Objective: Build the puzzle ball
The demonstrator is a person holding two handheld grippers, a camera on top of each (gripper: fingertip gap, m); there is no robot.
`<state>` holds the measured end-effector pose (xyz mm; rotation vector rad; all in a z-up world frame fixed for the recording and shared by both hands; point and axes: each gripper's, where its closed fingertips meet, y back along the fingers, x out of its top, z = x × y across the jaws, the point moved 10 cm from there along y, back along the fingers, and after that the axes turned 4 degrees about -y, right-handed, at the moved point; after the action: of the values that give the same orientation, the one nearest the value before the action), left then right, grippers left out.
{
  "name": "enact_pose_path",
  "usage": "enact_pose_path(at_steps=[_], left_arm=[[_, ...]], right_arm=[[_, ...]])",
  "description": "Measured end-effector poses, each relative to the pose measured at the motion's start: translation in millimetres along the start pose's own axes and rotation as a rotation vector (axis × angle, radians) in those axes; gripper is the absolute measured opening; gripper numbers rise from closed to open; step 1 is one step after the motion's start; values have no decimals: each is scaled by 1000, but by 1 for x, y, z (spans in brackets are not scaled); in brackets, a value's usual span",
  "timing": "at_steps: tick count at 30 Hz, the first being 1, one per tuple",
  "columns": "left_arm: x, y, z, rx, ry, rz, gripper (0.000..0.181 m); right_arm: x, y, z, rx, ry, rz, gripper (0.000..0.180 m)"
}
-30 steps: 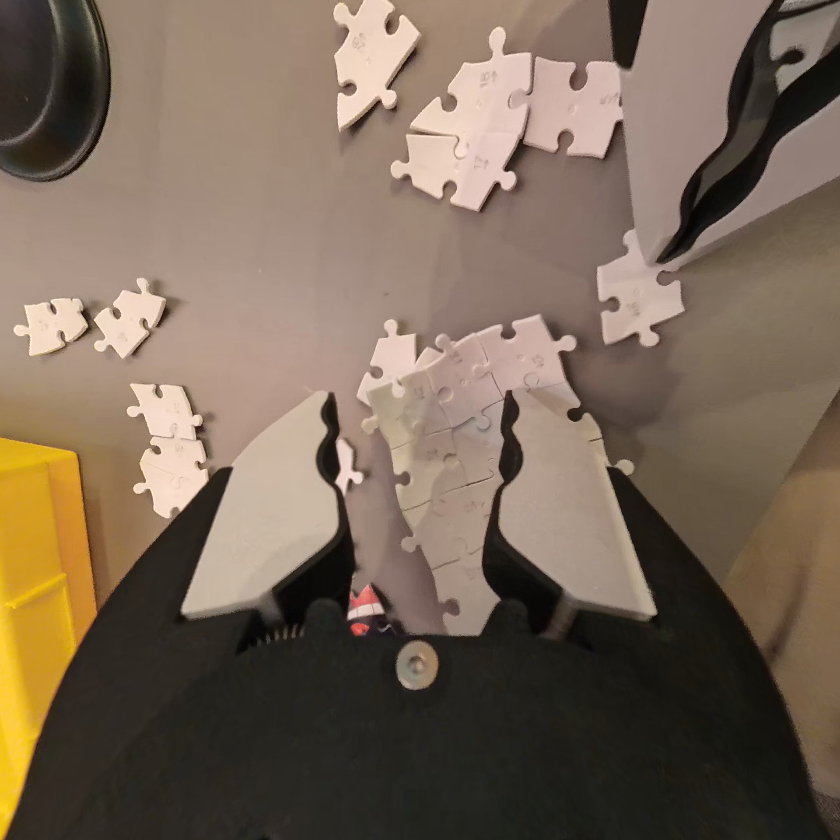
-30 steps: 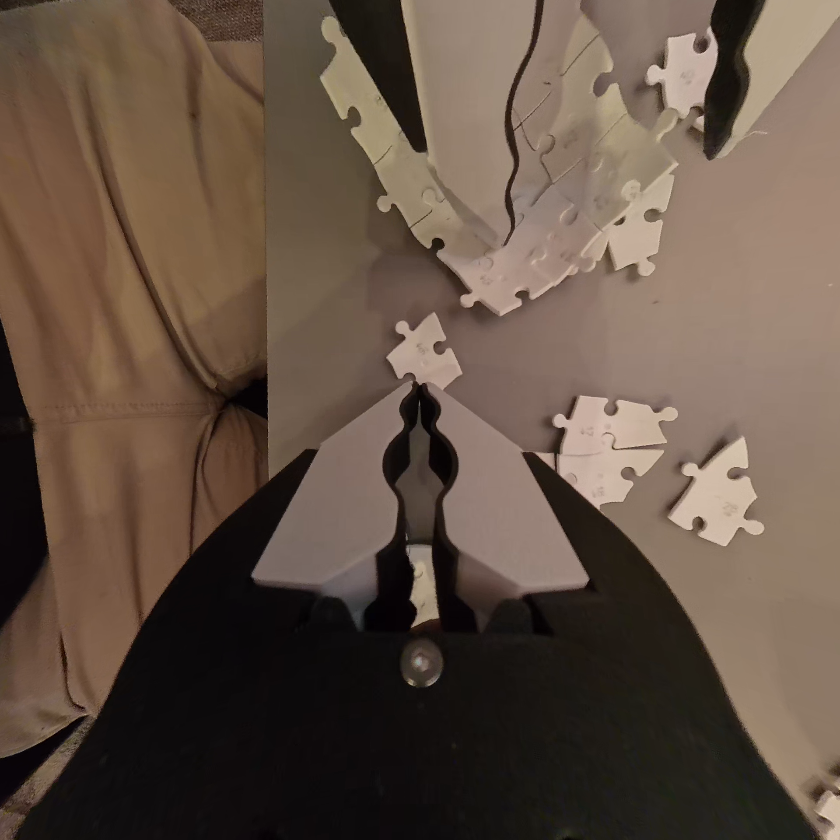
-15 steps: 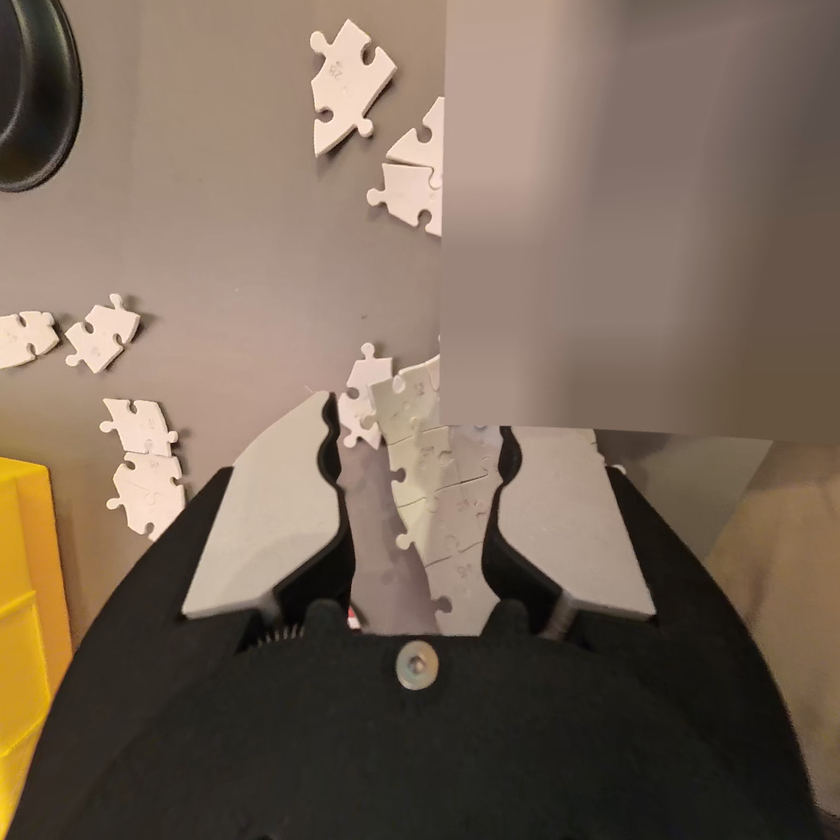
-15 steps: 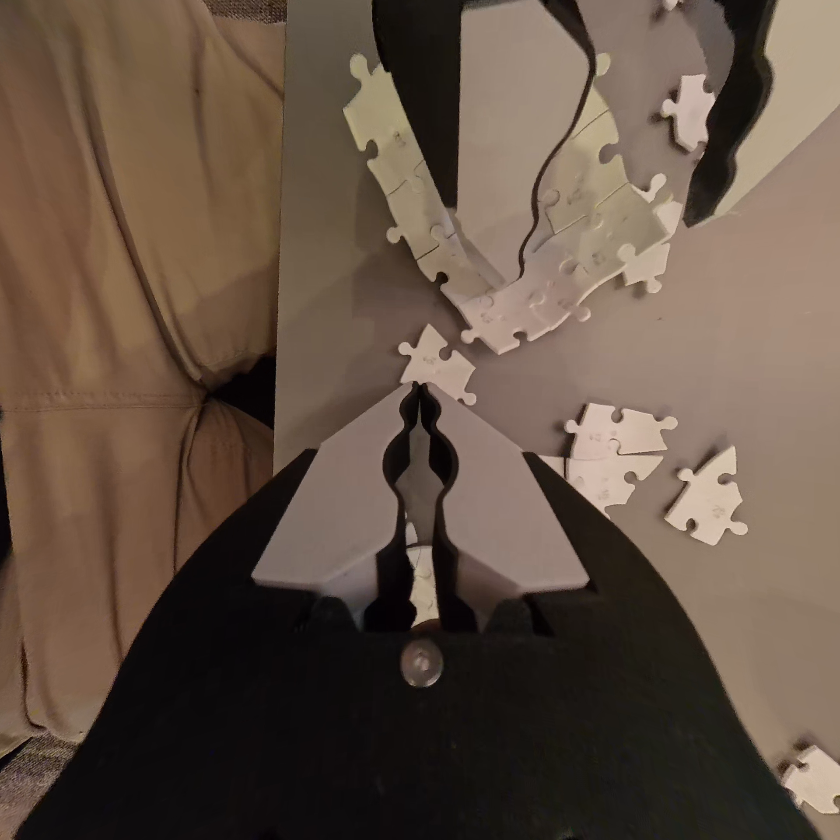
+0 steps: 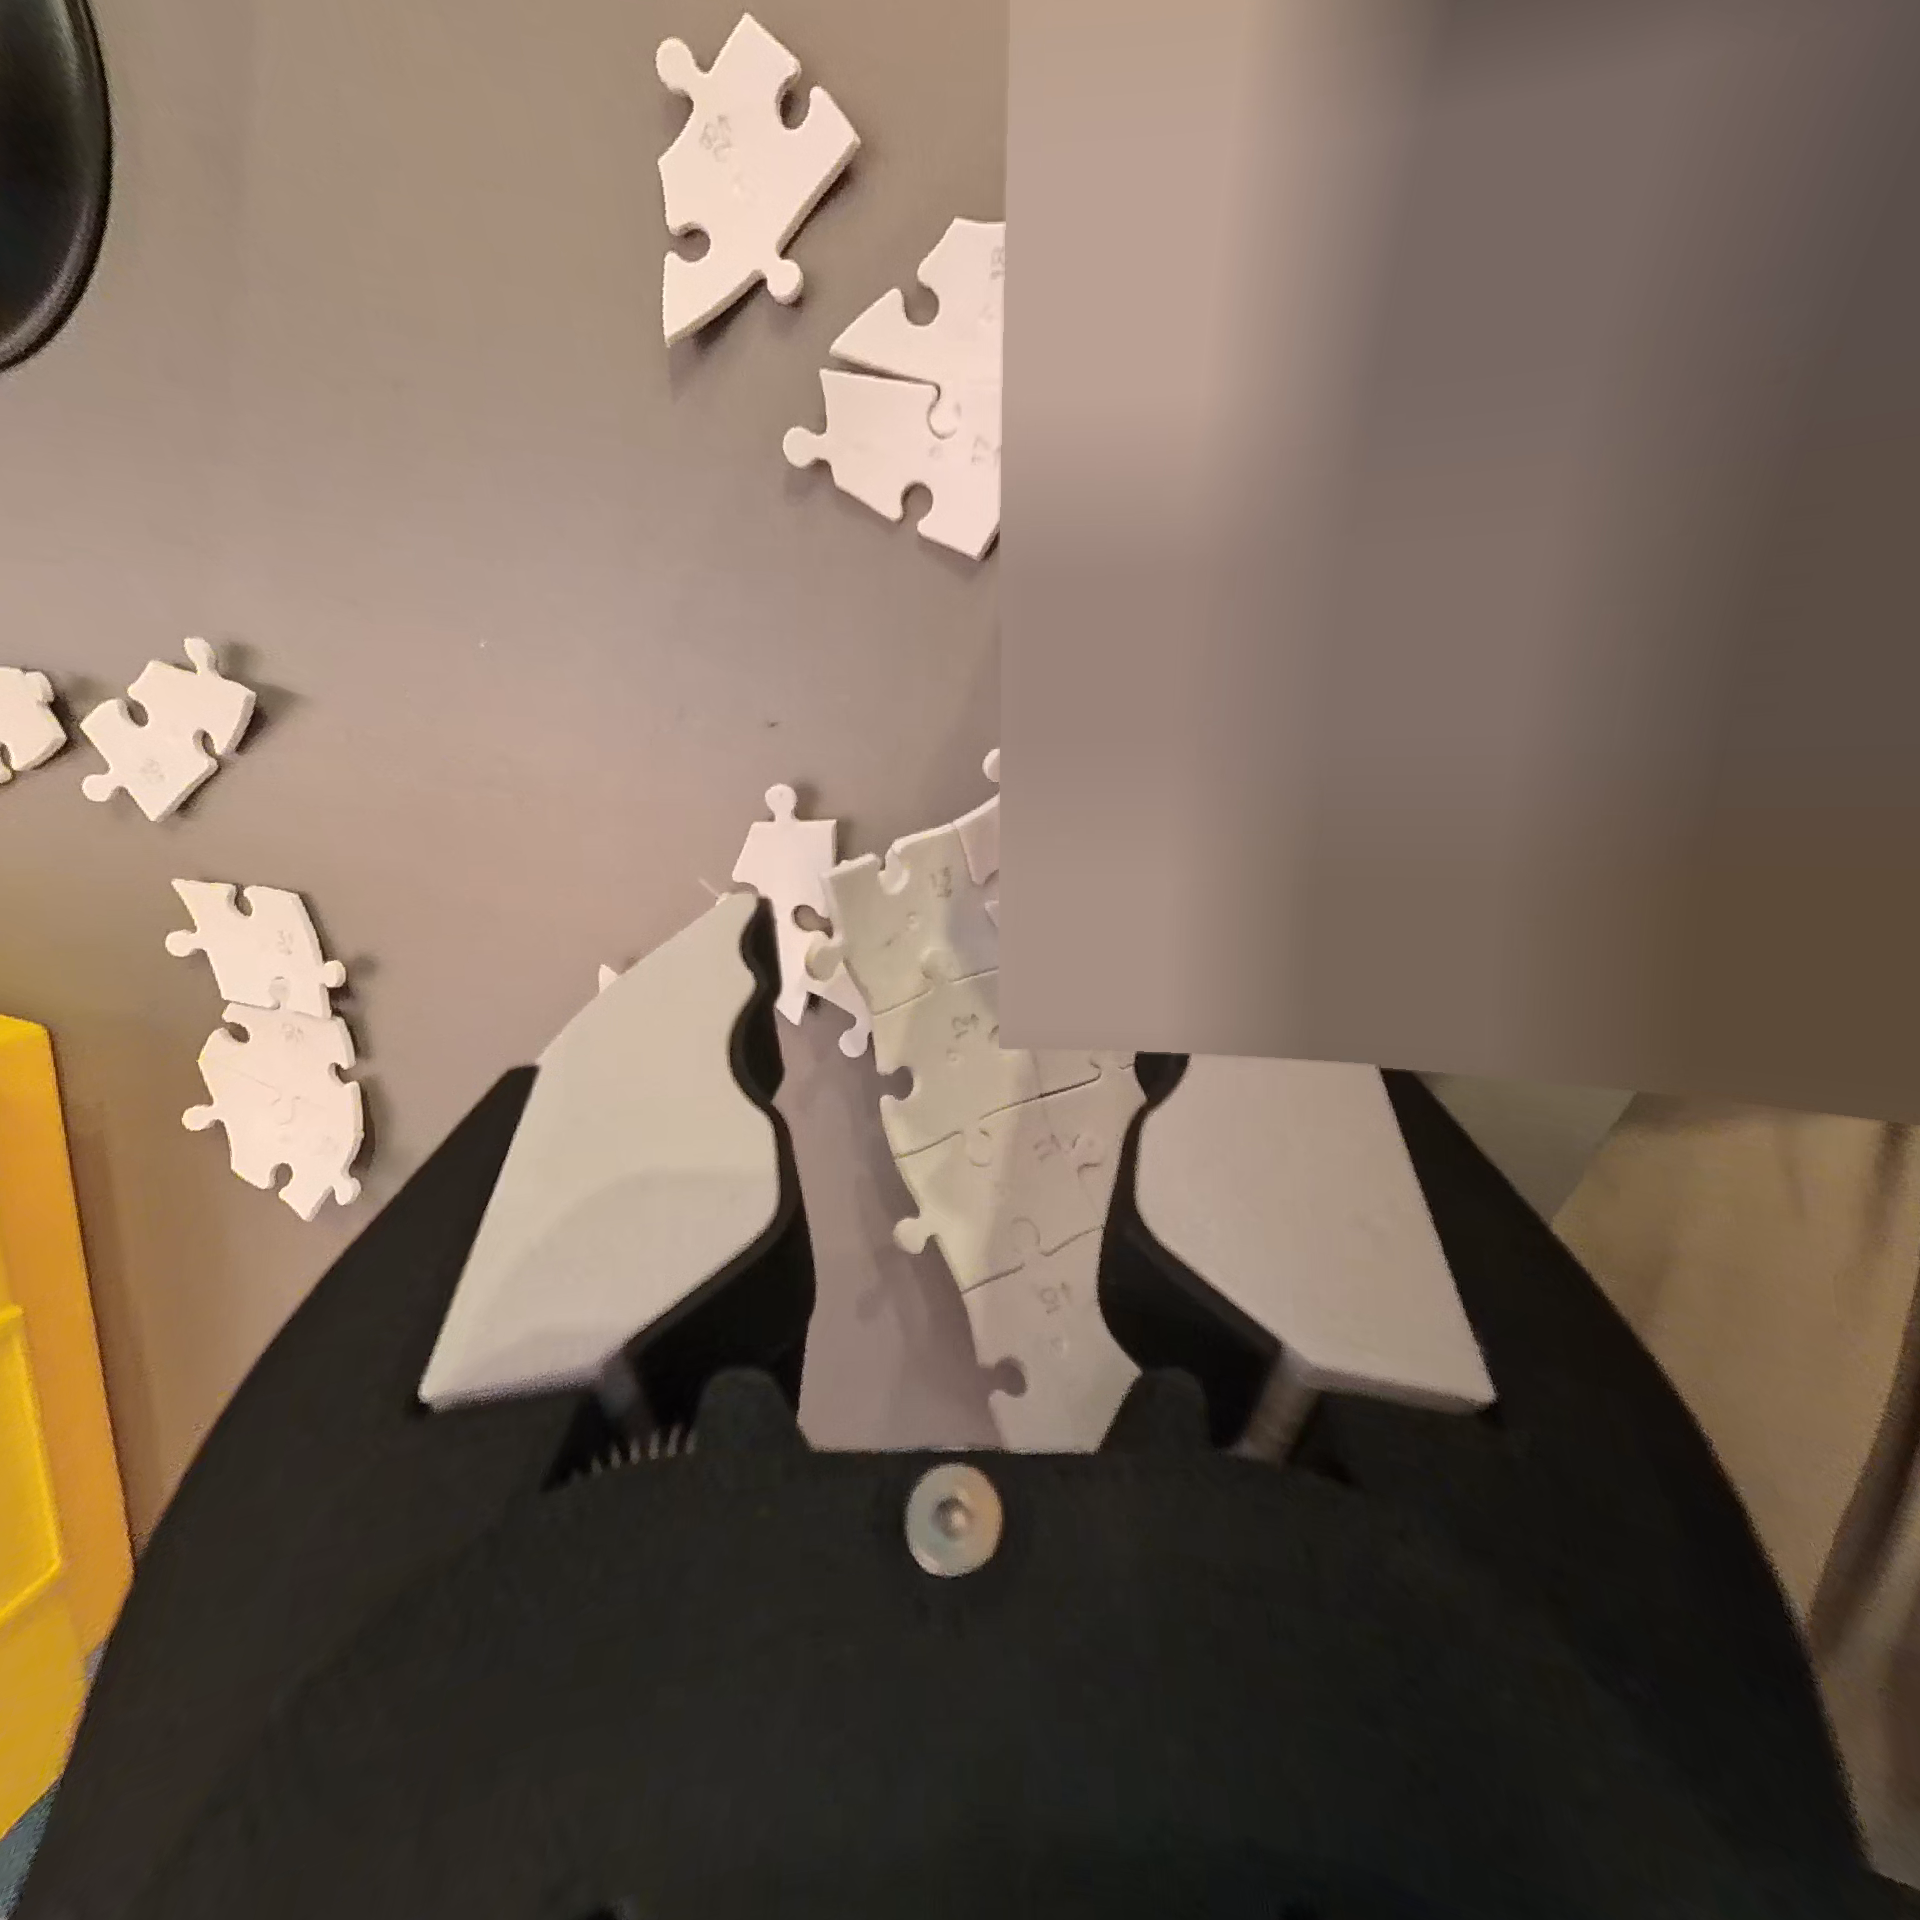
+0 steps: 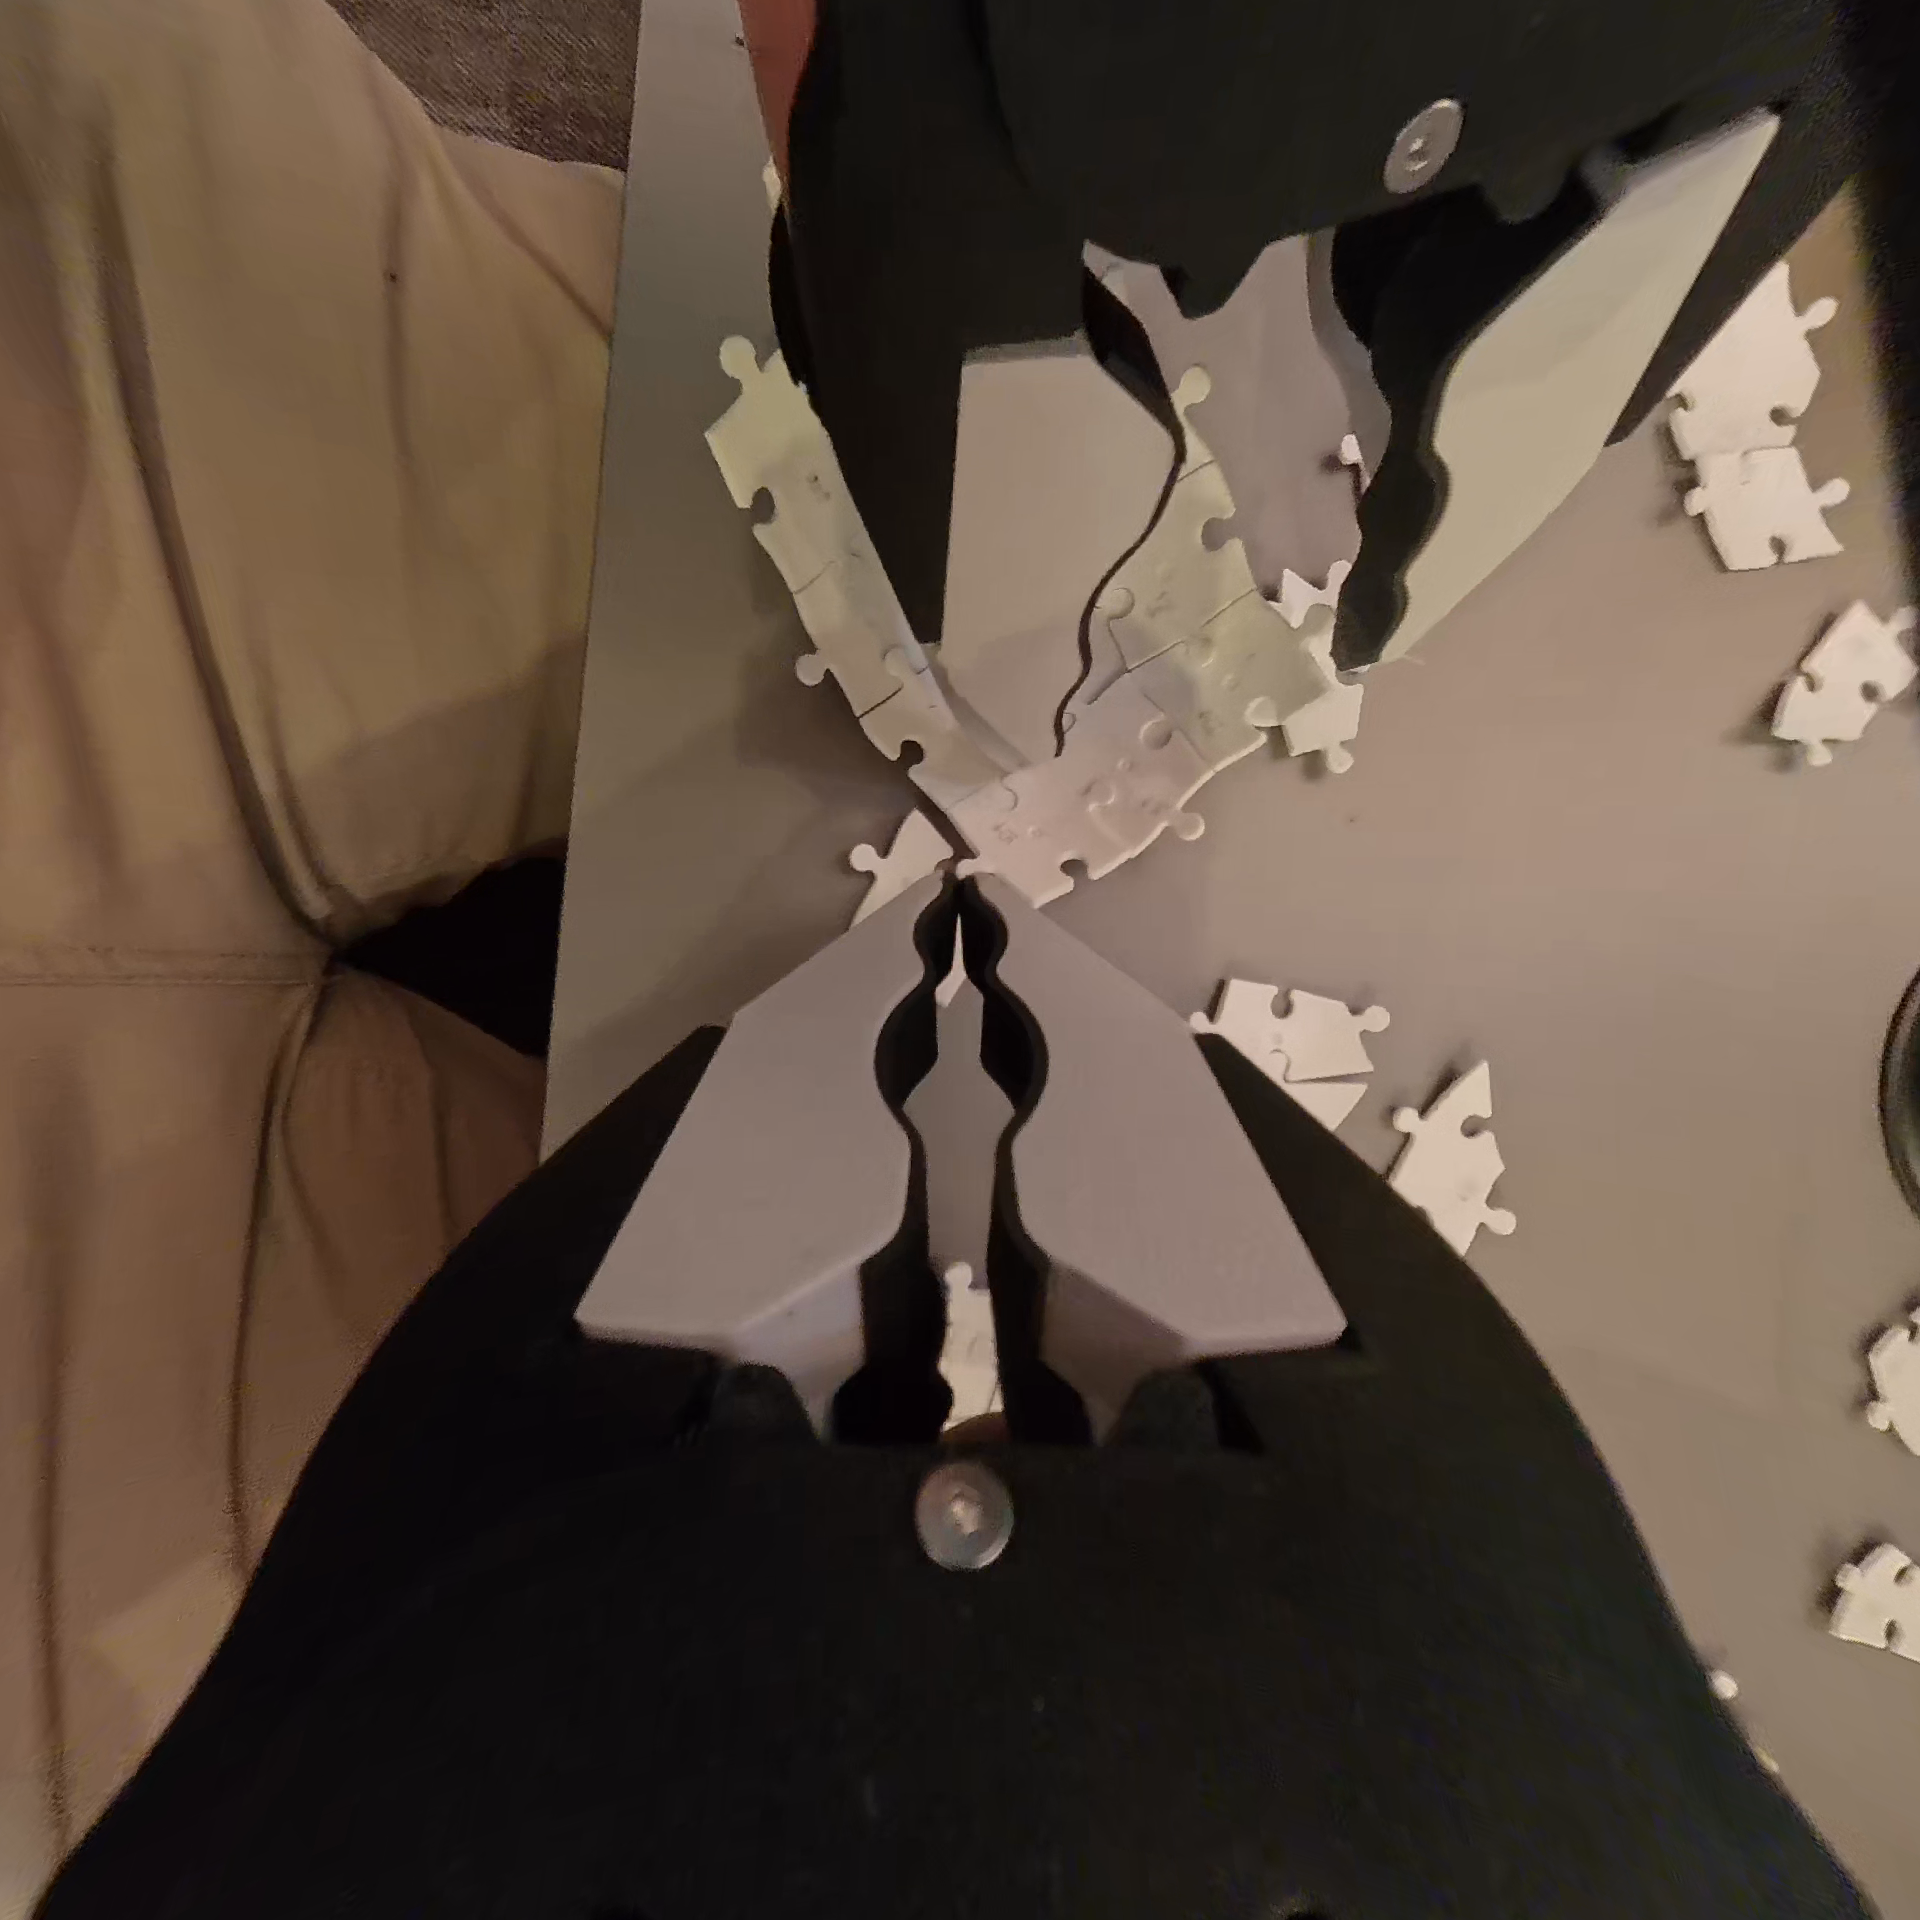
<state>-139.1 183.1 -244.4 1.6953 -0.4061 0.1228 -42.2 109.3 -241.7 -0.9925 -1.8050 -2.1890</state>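
Note:
A curved strip of joined white puzzle pieces [image 5: 997, 1164] stands between my left gripper's [image 5: 956, 935] open fingers and leans on its right finger. A blur patch hides the far part. In the right wrist view the same section [image 6: 1091, 810] arcs around one finger of the left gripper [image 6: 1174, 696]. My right gripper [image 6: 956, 883] is shut, and its tips touch the section's near edge, over a loose piece [image 6: 894, 862]. A white piece [image 6: 966, 1340] shows through the gap near the finger bases. I cannot tell whether it is held.
Loose and paired white pieces [image 5: 748, 177] [image 5: 270, 1039] [image 6: 1455, 1153] lie scattered on the grey table [image 5: 468, 520]. A yellow bin [image 5: 31, 1351] is at the left and a black round object [image 5: 42, 156] at the far left. Beige fabric [image 6: 260, 727] lies beyond the table edge.
The two grippers have come together. The right gripper's shut tips went from short of the joined section to touching its near edge. The left gripper stays open around the section.

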Motion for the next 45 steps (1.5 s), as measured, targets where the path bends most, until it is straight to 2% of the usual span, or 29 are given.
enact_pose_path(at_steps=[20,30,45], left_arm=[[-2,3,6,-67,16,-84,63],[-1,3,9,-79,28,-116,62],[0,5,12,-77,71,-162,61]], right_arm=[[-2,-15,-1,31,1,-20,0],[8,0,-4,7,48,33,0],[1,-14,1,-9,59,4,0]])
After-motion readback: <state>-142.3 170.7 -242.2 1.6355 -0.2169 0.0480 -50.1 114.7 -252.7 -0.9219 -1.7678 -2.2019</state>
